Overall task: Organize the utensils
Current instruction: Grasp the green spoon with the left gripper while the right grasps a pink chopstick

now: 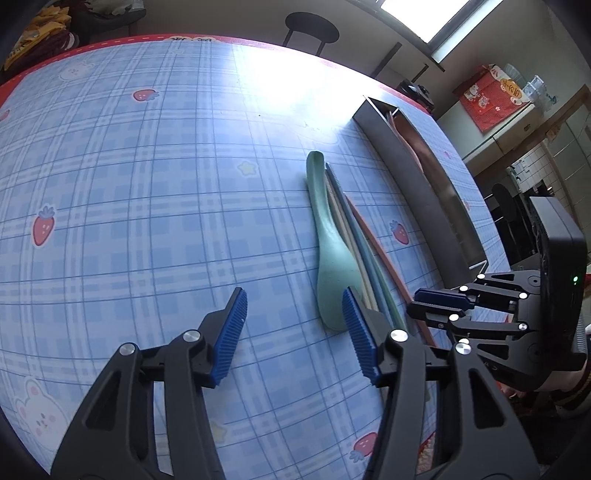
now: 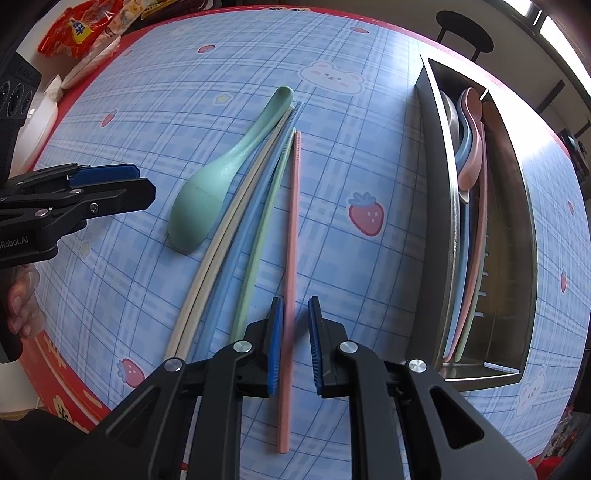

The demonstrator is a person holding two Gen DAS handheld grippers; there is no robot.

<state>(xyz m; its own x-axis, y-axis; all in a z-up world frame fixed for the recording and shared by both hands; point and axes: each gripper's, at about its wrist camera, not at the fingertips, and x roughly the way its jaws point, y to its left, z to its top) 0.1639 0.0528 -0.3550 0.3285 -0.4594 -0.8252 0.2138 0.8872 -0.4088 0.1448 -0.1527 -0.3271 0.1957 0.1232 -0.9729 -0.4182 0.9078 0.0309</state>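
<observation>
A green spoon (image 1: 332,258) (image 2: 207,199) lies bowl-down on the checked tablecloth. To its right lie cream chopsticks (image 2: 221,243), blue chopsticks (image 2: 243,236), a green chopstick (image 2: 258,236) and a pink chopstick (image 2: 293,221). My right gripper (image 2: 295,301) (image 1: 428,301) points steeply down over the pink chopstick's near half. Its jaws stand narrow around the stick; the left pad touches it and a slim gap shows on the right. My left gripper (image 1: 294,293) (image 2: 110,184) is open with only cloth between its fingers, its right finger over the spoon's bowl.
A long metal utensil tray (image 2: 436,184) (image 1: 417,177) at the right holds a pink spoon (image 2: 471,147), a blue spoon and several chopsticks. Snack packets (image 2: 79,27) lie at the table's far left. A black stool (image 2: 463,37) stands beyond the far edge.
</observation>
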